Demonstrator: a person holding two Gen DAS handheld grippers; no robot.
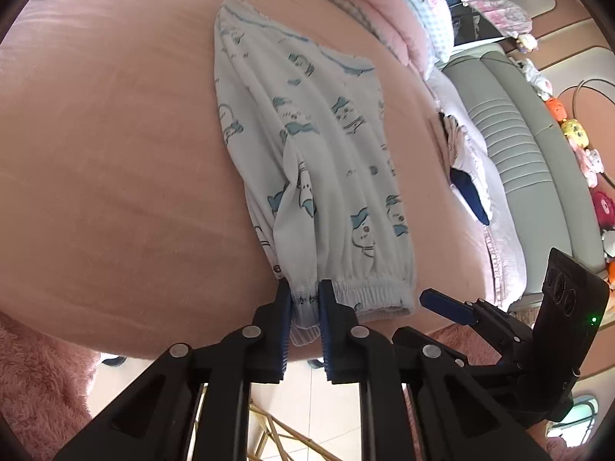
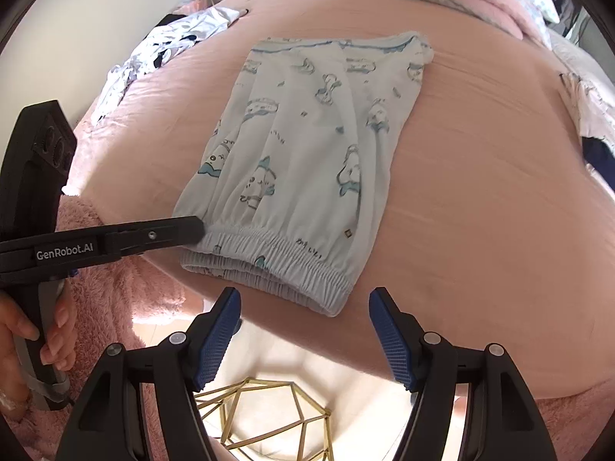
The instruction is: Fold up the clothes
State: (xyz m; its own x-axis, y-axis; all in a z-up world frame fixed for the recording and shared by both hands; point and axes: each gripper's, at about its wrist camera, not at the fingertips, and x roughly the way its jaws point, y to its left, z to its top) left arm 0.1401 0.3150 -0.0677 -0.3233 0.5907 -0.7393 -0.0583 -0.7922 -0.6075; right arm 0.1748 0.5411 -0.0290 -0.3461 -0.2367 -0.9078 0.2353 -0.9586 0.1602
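A pair of pale blue printed pants (image 1: 315, 161) lies folded lengthwise on the pink bed (image 1: 115, 153), elastic waistband toward me. My left gripper (image 1: 304, 296) is shut on the left end of the waistband (image 1: 369, 288) at the bed's near edge. In the right wrist view the pants (image 2: 307, 146) lie flat, and the left gripper (image 2: 192, 226) pinches the waistband's left corner. My right gripper (image 2: 305, 307) is open and empty, just short of the waistband's right end (image 2: 326, 288). It shows in the left wrist view (image 1: 442, 303) to the right of the pants.
A pile of white and dark clothes (image 2: 161, 50) lies at the bed's far left. Pink and checked pillows (image 1: 403, 11) sit at the head. A grey sofa (image 1: 519, 146) with plush toys stands to the right. A gold wire frame (image 2: 269, 415) is on the floor below.
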